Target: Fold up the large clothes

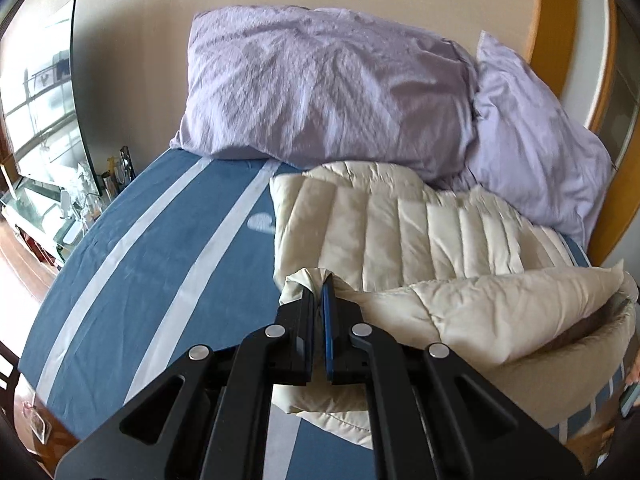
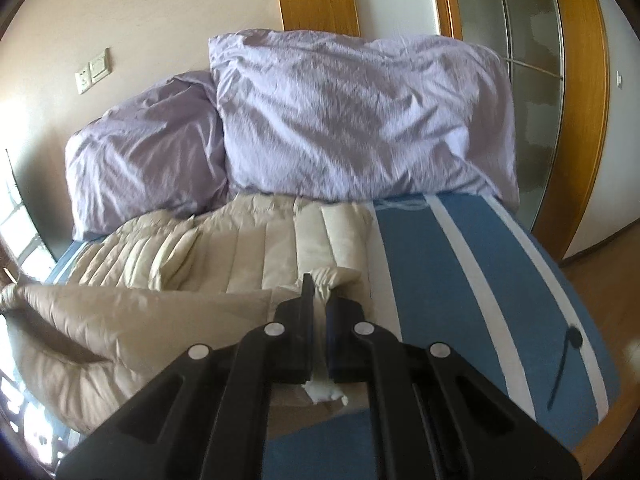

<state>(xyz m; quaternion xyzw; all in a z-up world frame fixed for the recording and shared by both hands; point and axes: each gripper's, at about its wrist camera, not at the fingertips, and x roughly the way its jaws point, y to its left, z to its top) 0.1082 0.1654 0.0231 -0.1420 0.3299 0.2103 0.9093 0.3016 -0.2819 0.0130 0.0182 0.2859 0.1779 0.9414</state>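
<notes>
A cream quilted down jacket (image 1: 400, 224) lies on the blue bed (image 1: 160, 240), below the pillows. My left gripper (image 1: 320, 284) is shut on a bunched edge of the jacket at its left side and holds it raised above the bed. My right gripper (image 2: 318, 290) is shut on the jacket (image 2: 248, 248) at its right side, also lifted. Between the two grippers the near part of the jacket hangs in a loose fold over the flat far part.
Two lilac pillows (image 1: 320, 84) (image 2: 360, 120) lean on the wall at the head of the bed. The bed sheet (image 2: 460, 272) is blue with white stripes. A TV and cluttered stand (image 1: 44, 120) are on the left, and a wooden-framed glass door (image 2: 520, 60) on the right.
</notes>
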